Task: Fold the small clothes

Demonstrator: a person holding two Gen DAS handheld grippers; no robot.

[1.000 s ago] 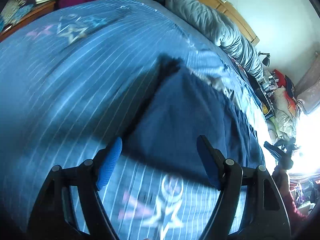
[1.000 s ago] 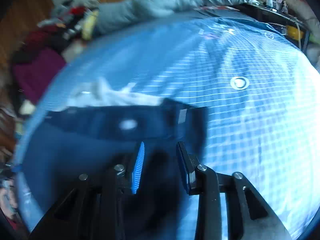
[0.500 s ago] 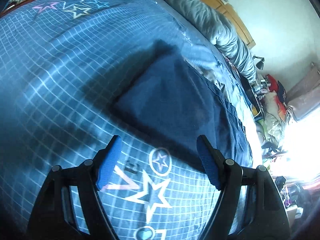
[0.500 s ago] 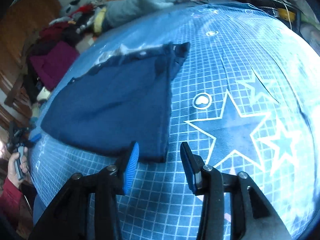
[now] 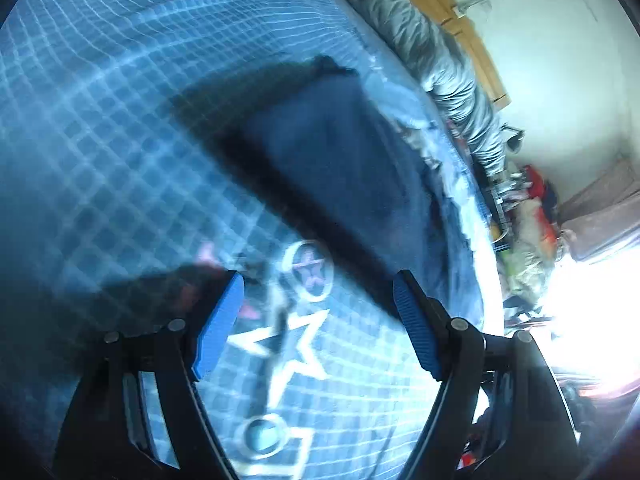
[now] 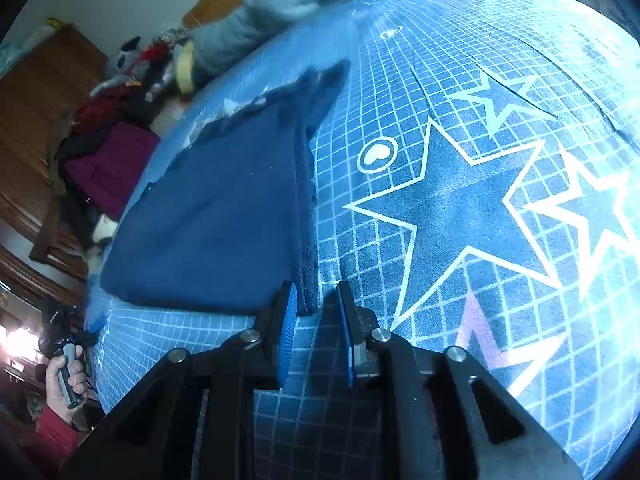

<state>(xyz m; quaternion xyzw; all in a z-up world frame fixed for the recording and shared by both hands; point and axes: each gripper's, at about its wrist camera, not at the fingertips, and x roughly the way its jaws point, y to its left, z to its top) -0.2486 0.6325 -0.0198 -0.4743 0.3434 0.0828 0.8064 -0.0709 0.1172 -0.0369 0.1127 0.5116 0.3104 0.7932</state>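
Note:
A dark navy garment (image 6: 208, 216) lies flat and folded on a blue star-and-grid bedspread (image 6: 460, 208). It also shows in the left wrist view (image 5: 332, 152), blurred. My left gripper (image 5: 318, 320) is wide open and empty, held above the bedspread a little short of the garment's near edge. My right gripper (image 6: 316, 312) has its jaws narrowly apart at the garment's near right corner; the dark hem runs down to the gap, and nothing is clamped.
A grey duvet (image 5: 436, 64) and wooden headboard (image 5: 452, 16) lie along the bed's far side. Piled clothes and a purple cloth (image 6: 108, 168) sit by wooden furniture on the left. Cluttered items (image 5: 532, 208) stand beyond the bed's right edge.
Both grippers pulled back from the garment, which now lies flat. The right jaws narrowed again at its near corner. The left gripper stayed wide open.

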